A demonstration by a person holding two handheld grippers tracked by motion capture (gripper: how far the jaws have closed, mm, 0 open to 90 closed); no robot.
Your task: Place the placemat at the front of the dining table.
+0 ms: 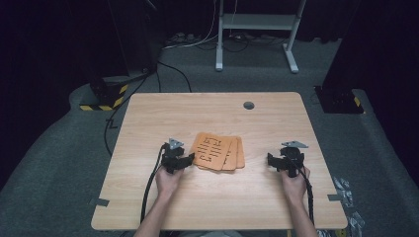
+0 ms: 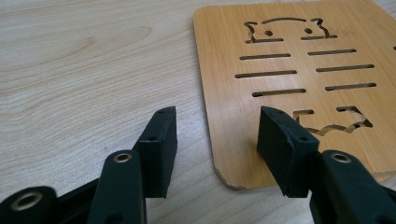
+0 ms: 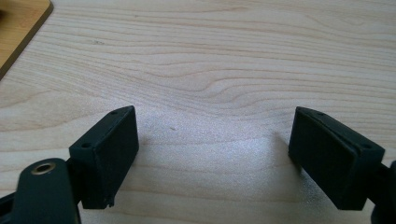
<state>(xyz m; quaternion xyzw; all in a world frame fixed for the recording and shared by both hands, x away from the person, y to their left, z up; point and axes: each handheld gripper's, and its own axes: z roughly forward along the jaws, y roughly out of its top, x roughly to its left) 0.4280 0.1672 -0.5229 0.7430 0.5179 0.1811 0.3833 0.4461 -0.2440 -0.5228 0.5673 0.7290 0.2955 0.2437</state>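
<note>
Our left gripper [image 2: 215, 140] straddles the near corner of the top wooden trivet [image 2: 299, 79] on the stack mid-desk [image 1: 148, 197], jaws parted, not yet pinching. We should clamp squarely on that edge, lifting one board alone. Our right gripper [image 3: 212, 154] waits released over bare wood. How many trivets lie beneath is hard to tell.

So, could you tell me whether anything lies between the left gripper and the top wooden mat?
Nothing visible does: the left gripper already straddles the near corner of the top wooden mat, one jaw over bare table, the other over the mat.
</note>
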